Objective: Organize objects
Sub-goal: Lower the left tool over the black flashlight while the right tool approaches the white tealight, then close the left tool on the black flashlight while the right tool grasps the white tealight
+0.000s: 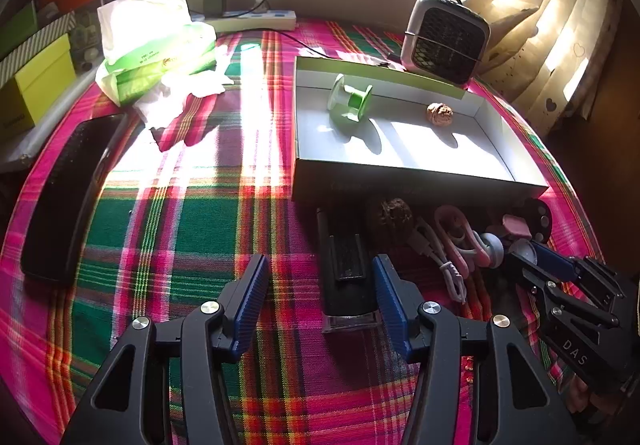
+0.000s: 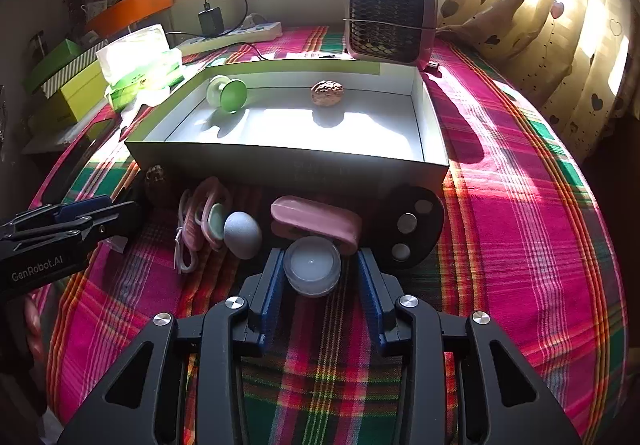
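A shallow white box on the plaid cloth holds a green spool and a walnut. Small items lie in front of it: a dark walnut, a pink cable, a grey egg shape, a pink case and a black button device. My right gripper is open around a small clear round jar, with a gap at the right pad. My left gripper stands open, with a black rectangular object lying by its right finger.
A small fan heater stands behind the box. A green tissue pack and a power strip are at the back left. A black phone lies at the left edge. Curtains hang on the right.
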Motion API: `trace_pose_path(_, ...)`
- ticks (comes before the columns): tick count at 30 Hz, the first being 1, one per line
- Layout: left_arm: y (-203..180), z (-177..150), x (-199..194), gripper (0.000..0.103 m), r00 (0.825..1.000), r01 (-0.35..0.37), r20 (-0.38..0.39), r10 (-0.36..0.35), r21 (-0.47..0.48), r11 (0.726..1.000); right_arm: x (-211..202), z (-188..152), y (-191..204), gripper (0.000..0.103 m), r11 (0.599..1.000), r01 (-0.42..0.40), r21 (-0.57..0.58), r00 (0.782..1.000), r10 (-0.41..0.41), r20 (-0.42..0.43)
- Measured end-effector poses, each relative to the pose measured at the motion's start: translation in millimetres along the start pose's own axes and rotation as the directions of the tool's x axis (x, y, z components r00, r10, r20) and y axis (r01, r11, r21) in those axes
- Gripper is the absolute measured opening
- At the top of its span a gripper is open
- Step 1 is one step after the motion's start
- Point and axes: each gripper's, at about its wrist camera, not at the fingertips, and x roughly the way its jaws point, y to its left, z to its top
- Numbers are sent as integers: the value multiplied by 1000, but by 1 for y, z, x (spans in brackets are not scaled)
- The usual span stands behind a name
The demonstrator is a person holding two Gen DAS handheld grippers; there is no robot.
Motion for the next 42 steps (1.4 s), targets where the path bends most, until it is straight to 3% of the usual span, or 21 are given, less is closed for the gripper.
trace_pose_path(5, 1, -1, -1, 44, 1000, -18, 2, 18, 9, 1000, 0, -1, -1, 29, 1000, 2, 1, 1000, -2, 1)
trace_pose_path(9, 2, -2, -1, 32, 1000, -27, 3, 27, 11, 1000, -1, -1, 0, 29, 1000, -2, -3, 1000, 2, 1)
trace_pose_path(14, 3, -2, -1, 25, 1000, -27, 4, 27, 9, 1000, -1, -2, 1, 29, 1000, -3, -6, 1000, 3, 1)
trace_pose_path(42, 2, -4, -10, 25, 1000, -8, 15, 8, 10, 1000, -8, -3, 3, 28, 999, -29, -14, 999, 29, 16)
